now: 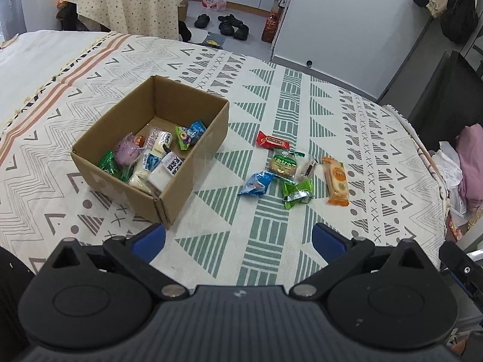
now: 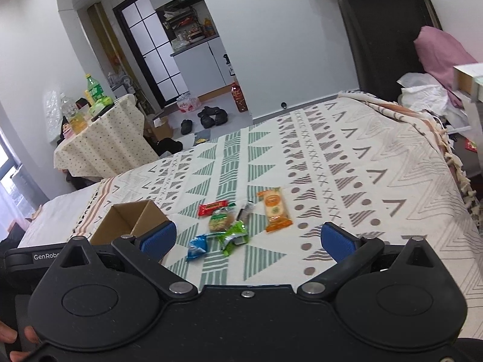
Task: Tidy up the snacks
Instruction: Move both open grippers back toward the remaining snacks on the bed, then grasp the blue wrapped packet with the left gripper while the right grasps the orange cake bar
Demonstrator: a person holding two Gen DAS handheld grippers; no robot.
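An open cardboard box [image 1: 193,150] sits on the patterned bedspread [image 1: 271,96] and holds several wrapped snacks. To its right lie loose snacks: a red bar [image 1: 273,141], a round green-labelled cake [image 1: 283,166], a clear-wrapped piece [image 1: 306,169], an orange packet [image 1: 336,181], a blue packet [image 1: 256,183] and a green packet [image 1: 297,193]. My left gripper [image 1: 240,236] is open and empty, hovering near the box's front corner. My right gripper [image 2: 247,238] is open and empty, just short of the blue packet [image 2: 197,246] and green packet [image 2: 234,236]; the box [image 2: 132,220] is at its left.
The bed's edge runs along the right, with a pink cloth [image 1: 471,163] and white bags beside it. A dark headboard [image 2: 383,39] stands at the far end. A cloth-covered side table [image 2: 102,138] with bottles and shoes [image 2: 211,117] on the floor lie beyond the bed.
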